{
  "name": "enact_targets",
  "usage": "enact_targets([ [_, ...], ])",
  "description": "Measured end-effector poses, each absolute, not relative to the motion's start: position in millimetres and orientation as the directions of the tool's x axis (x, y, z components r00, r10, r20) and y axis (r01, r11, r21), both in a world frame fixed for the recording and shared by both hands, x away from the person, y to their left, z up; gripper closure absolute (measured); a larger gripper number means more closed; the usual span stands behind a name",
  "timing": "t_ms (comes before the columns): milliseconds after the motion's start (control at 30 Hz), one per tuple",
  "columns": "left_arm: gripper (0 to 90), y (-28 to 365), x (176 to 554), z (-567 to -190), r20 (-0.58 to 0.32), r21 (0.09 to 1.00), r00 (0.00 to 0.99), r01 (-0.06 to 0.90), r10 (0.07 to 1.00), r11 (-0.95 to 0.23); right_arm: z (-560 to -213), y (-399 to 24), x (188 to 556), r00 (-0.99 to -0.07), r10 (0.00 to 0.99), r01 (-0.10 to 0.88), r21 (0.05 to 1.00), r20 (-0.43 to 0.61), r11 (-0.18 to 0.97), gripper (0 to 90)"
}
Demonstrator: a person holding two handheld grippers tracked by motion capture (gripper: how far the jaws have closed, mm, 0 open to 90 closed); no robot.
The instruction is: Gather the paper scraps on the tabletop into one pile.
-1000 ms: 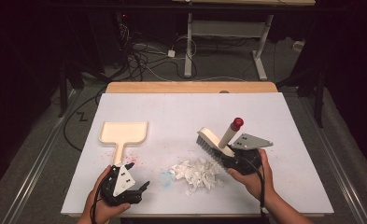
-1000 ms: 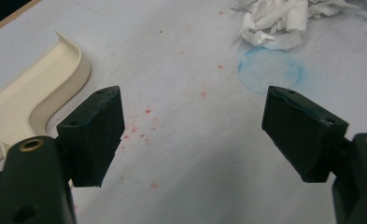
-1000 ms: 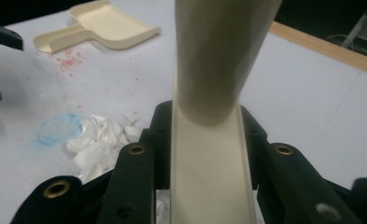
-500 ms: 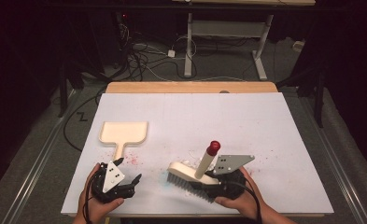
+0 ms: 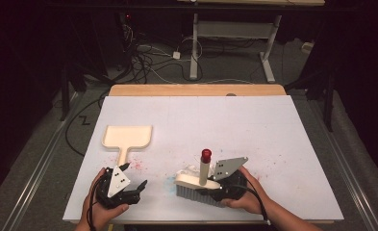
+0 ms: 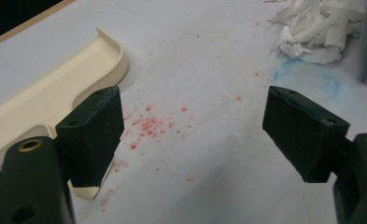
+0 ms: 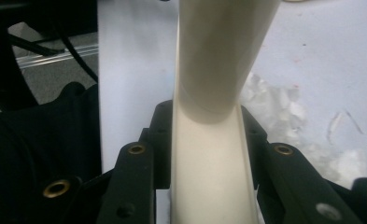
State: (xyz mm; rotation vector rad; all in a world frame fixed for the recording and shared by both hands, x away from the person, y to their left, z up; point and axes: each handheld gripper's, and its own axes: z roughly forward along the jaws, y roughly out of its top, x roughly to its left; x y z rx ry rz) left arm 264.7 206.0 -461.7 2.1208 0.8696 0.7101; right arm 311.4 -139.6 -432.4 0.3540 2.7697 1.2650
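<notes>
A: Where is the brush (image 5: 196, 186) at this moment?

B: It is at the near edge of the white table (image 5: 254, 125), a little right of the middle. The right gripper (image 5: 225, 188) has its jaws closed tight on the cream back of the brush. The bristles point down to the table, and the handle with the red tip (image 5: 206, 155) stands up.

A: And the other gripper?

B: The left gripper (image 5: 129, 190) rests near the front left edge. Its jaws are wide apart, and nothing is between the pads (image 6: 97, 133); I see just the bare table with red specks (image 6: 146, 126).

A: What lies around the brush?

B: One cream dustpan (image 5: 127, 138) lies flat to the left, with its handle pointing toward the left gripper. In the left gripper view the end of this handle is just beside the left pad. One heap of torn white paper (image 6: 319, 28) lies just behind the brush, partly hidden by it in the high view. Beside the heap there is a faint blue ring (image 6: 307, 81) on the table.

A: Does something stand between the paper and the dustpan?

B: Nothing solid, only the red specks on the surface.

A: So, the count?

B: One brush, one dustpan, one paper heap, two grippers.
</notes>
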Motion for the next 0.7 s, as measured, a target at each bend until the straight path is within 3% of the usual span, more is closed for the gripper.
enact_targets([
  [233,19.9,203.9,264.9,-463.1,0.211,0.777,0.629,0.356,0.748,-0.518,-427.8,-138.5,331.1,-0.955,0.293,0.162,0.753,-0.042,0.638,67.6],
  [367,19.9,202.7,265.0,-464.2,0.215,0.769,0.635,0.357,0.742,-0.529,-425.8,-141.1,340.5,-0.954,0.3,0.182,0.766,-0.016,0.617,67.5],
  [700,19.9,201.9,263.4,-463.8,0.23,0.767,0.643,0.343,0.731,-0.543,-391.4,-174.7,309.7,-0.956,0.29,0.142,0.804,-0.04,0.578,67.5],
])
